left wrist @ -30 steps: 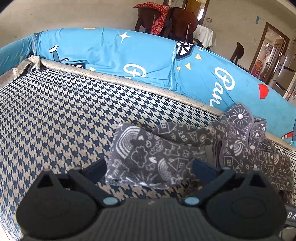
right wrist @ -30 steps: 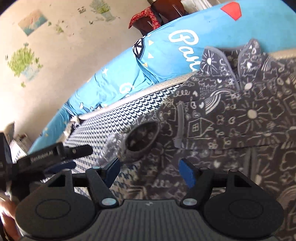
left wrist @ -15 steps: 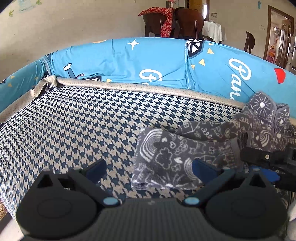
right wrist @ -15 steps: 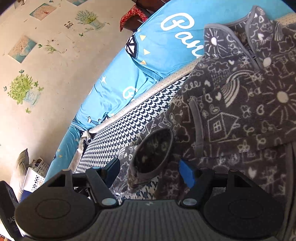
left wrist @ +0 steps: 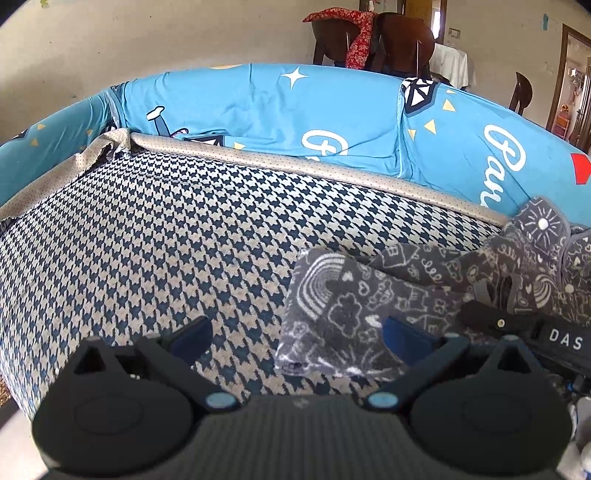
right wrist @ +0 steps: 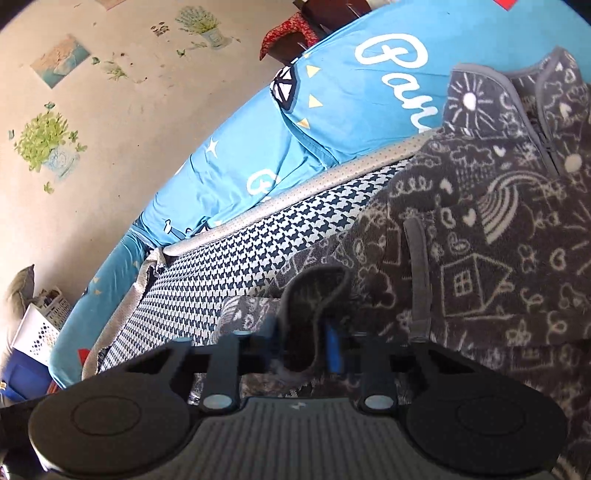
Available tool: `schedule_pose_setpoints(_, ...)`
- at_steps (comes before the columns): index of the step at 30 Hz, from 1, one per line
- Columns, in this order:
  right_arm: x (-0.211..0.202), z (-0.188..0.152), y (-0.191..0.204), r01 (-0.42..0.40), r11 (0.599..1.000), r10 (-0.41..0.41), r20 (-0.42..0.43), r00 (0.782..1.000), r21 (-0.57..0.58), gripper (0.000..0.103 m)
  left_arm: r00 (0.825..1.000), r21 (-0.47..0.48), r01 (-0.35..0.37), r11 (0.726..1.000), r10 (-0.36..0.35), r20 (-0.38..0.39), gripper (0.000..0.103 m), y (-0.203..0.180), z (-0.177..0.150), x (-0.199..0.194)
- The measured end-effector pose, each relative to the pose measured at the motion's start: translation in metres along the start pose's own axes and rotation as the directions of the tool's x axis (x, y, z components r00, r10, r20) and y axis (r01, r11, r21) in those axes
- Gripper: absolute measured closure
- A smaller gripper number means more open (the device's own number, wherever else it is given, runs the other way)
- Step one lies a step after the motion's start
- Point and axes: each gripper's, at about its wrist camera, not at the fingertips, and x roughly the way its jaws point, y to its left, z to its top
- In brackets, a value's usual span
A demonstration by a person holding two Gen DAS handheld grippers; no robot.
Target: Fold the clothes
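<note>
Left wrist view: fills mostly with a houndstooth sofa seat [left wrist: 192, 236], navy and beige, curving from 9 to 3 o'clock. Behind it, along 10 to 2 o'clock, stands a bright blue printed cover [left wrist: 332, 122] over the backrest, with white script and stars. Lying at 3 to 4 o'clock on the seat, a dark grey fleece jacket [left wrist: 369, 306] with white doodles of rainbows, houses and suns; collar end up against the blue cover, one sleeve reaching toward 6 o'clock. At 12 to 1 o'clock, far back, dark wooden chairs [left wrist: 399, 44] draped with a red cloth [left wrist: 351, 33].

Low in the frame, the left gripper [left wrist: 295, 332]: jaws spread wide, nothing between them, its right finger over the sleeve's edge.

Right wrist view: jacket covering 1 to 5 o'clock. Right gripper [right wrist: 303, 347]: jaws drawn close, pinching the sleeve cuff [right wrist: 314, 295], its open mouth standing just above the blue pads.
</note>
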Motion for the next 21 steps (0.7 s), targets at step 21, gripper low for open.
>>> schedule_pose_setpoints(21,-0.163,0.08,-0.044,0.231,0.973,-0.217,0.442,0.87,0.023,0.094,0.996,0.094,0.073,0.993,-0.067,-0.063,0.0,-0.057,-0.019,0.011)
